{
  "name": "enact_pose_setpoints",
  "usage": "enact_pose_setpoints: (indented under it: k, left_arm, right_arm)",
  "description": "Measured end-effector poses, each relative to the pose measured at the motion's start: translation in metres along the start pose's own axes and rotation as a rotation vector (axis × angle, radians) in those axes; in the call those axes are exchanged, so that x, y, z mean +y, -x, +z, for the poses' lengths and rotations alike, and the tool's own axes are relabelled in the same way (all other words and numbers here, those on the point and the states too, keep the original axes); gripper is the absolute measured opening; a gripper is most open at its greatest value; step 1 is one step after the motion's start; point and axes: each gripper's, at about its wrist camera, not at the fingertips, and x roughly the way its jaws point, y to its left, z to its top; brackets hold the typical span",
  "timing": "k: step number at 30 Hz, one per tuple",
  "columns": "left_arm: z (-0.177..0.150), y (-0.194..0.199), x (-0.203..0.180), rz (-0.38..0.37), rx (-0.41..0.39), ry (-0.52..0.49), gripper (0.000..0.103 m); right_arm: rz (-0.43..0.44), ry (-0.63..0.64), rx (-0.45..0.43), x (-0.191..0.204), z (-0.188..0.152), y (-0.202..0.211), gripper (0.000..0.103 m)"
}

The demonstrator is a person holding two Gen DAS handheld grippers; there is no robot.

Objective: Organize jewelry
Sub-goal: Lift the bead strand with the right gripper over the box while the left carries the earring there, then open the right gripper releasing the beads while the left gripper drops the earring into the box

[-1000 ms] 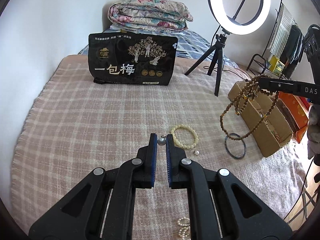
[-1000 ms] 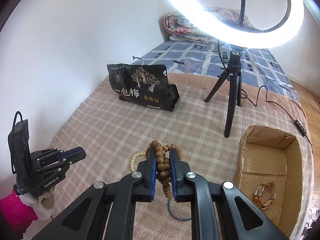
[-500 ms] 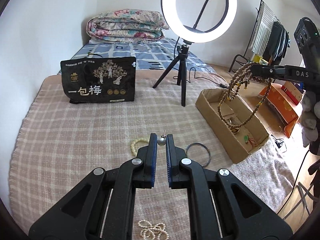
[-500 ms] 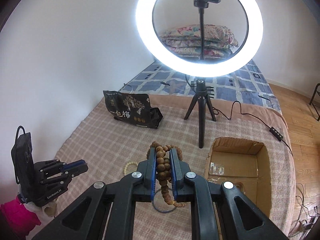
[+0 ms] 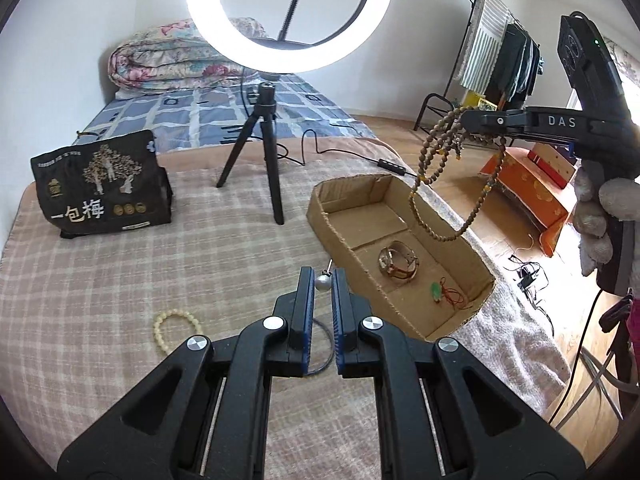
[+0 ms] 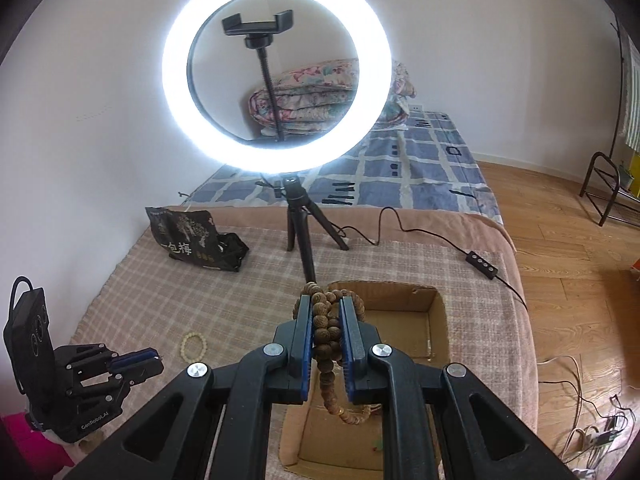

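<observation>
My left gripper [image 5: 323,280] is shut on a small silver ball earring [image 5: 322,282] and holds it just left of the cardboard box [image 5: 320,216]. My right gripper [image 6: 326,308] is shut on a long brown wooden bead necklace [image 6: 322,332]. In the left wrist view the necklace [image 5: 434,168] hangs in loops from the right gripper [image 5: 468,118] above the box. The box's compartments hold a watch [image 5: 398,262] and a green pendant on a red cord [image 5: 438,290]. A cream bead bracelet [image 5: 176,326] lies on the checked blanket [image 5: 120,280]. A dark bangle [image 5: 326,344] lies under my left fingers.
A lit ring light on a black tripod [image 5: 264,152] stands behind the box, its cable [image 6: 440,240] running right. A black snack bag [image 5: 100,188] stands at the back left. Folded quilts [image 5: 172,60] lie far back. The bed edge drops off right of the box.
Both grippers have swung to the right toward the box. The bead necklace now hangs above the box's middle. The box and its contents have come closer in the left wrist view.
</observation>
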Motion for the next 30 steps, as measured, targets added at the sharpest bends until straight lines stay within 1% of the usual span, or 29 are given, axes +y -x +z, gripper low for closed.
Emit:
enact_pose_setpoints:
  k: [8, 14, 22, 25, 30]
  left_arm:
    - [0.006, -0.042, -0.042, -0.055, 0.032, -0.054, 0.006]
    - [0.007, -0.069, -0.064, -0.080, 0.060, -0.076, 0.006]
    - [0.000, -0.098, -0.080, -0.099, 0.101, -0.093, 0.006]
    - [-0.002, -0.104, -0.083, -0.113, 0.116, -0.099, 0.007]
    - [-0.005, -0.108, -0.088, -0.115, 0.130, -0.110, 0.007]
  right_arm:
    - [-0.063, 0.001, 0.026, -0.031, 0.001, -0.024, 0.010]
    - [-0.089, -0.005, 0.040, -0.048, 0.001, -0.043, 0.010]
    - [-0.081, -0.036, 0.081, -0.066, -0.013, -0.072, 0.010]
    - [-0.072, -0.047, 0.098, -0.069, -0.019, -0.081, 0.011]
    - [-0.073, -0.065, 0.110, -0.073, -0.026, -0.088, 0.012]
